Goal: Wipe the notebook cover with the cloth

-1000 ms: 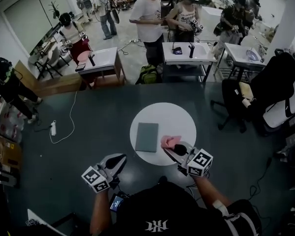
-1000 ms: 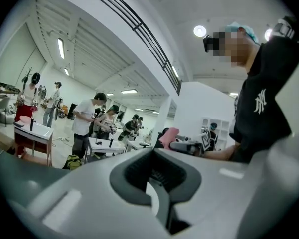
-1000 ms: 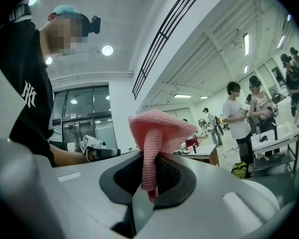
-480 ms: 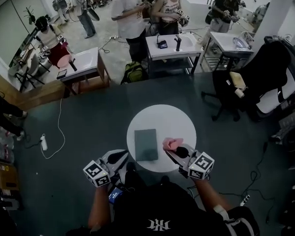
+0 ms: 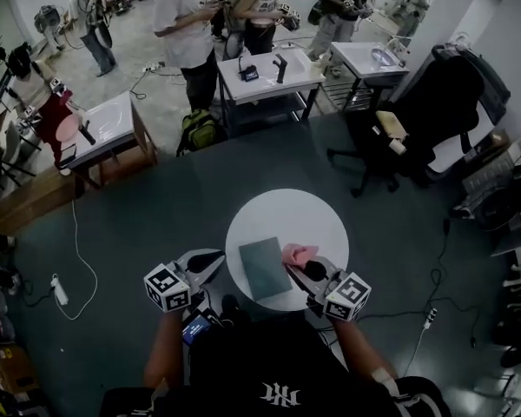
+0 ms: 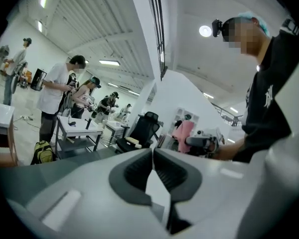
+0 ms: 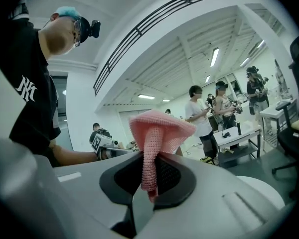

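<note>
at the middle of the dark floor, directly below the person's head, stands a round white table [image 5: 323, 208], the largest thing in reach. on its near half lies the grey-green notebook [image 5: 265, 268], closed and flat, its long sides running away from the person. nothing rests on its cover.

judging by how things lie, the wiping has not begun: the cloth is picked up but is not on the cover, so every stroke is left to do.

the left gripper [image 5: 214, 260] sits off the table's near left edge, over the floor, aimed inward toward the notebook but apart from it. seen from its own camera, the left gripper [image 6: 153, 156] looks out roughly level across the room; its jaws are just beginning to part, tips close together, with nothing between them.

the right gripper [image 5: 302, 266] is held over the table's near right rim, angled toward the notebook's right edge. its own view faces level and slightly upward, and the right gripper [image 7: 148, 176] is clamped on a fold of the pink knitted cloth [image 7: 158, 128], which fans out above the pads.

from above, the cloth [image 5: 297, 253] bunches just beside the notebook's right edge; whether it touches the table i cannot tell.
</note>
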Demonstrator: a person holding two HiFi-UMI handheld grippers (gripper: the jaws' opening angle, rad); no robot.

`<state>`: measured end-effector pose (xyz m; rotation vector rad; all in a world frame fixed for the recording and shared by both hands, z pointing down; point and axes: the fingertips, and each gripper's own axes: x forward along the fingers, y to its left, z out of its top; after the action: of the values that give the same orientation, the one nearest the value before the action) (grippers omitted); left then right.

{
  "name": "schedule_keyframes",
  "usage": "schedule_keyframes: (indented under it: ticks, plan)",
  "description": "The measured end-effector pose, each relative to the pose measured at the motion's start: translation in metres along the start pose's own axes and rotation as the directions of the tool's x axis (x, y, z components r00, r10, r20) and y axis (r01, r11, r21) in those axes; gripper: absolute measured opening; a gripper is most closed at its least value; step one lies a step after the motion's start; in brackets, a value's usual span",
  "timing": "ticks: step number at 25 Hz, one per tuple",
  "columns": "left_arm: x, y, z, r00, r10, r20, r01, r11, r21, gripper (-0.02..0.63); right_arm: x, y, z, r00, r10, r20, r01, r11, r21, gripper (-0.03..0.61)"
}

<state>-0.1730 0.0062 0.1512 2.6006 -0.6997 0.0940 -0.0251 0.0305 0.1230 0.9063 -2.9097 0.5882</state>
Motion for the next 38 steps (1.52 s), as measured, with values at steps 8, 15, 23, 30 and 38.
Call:
schedule_keyframes:
  ticks: [8,15,23,30,38]
  plan:
    - [0.022,0.047,-0.061,0.981,-0.151,-0.119,0.131,0.978,-0.161,0.046,0.038,-0.013,-0.035,0.989,-0.131,-0.063,0.132,0.991,0.013,0.034]
    - [0.054,0.068,-0.117,0.968,-0.157,-0.195,0.094,0.95,-0.298,0.08,0.063,-0.042,-0.065,0.984,-0.1,-0.148,0.105,0.994,0.024,0.035]
    - [0.08,0.088,-0.196,0.951,-0.058,-0.305,-0.082,0.901,-0.426,0.112,0.084,-0.121,-0.119,0.974,-0.031,-0.225,0.05,0.996,0.079,0.035]
    - [0.095,0.08,-0.284,0.914,-0.083,-0.398,-0.13,0.867,-0.481,0.115,0.109,-0.166,-0.213,0.946,-0.007,-0.324,0.051,0.99,0.13,0.035]
    - [0.116,0.072,-0.343,0.889,-0.094,-0.447,-0.166,0.846,-0.507,0.117,0.147,-0.16,-0.289,0.874,0.046,-0.484,-0.046,0.999,0.013,0.043]
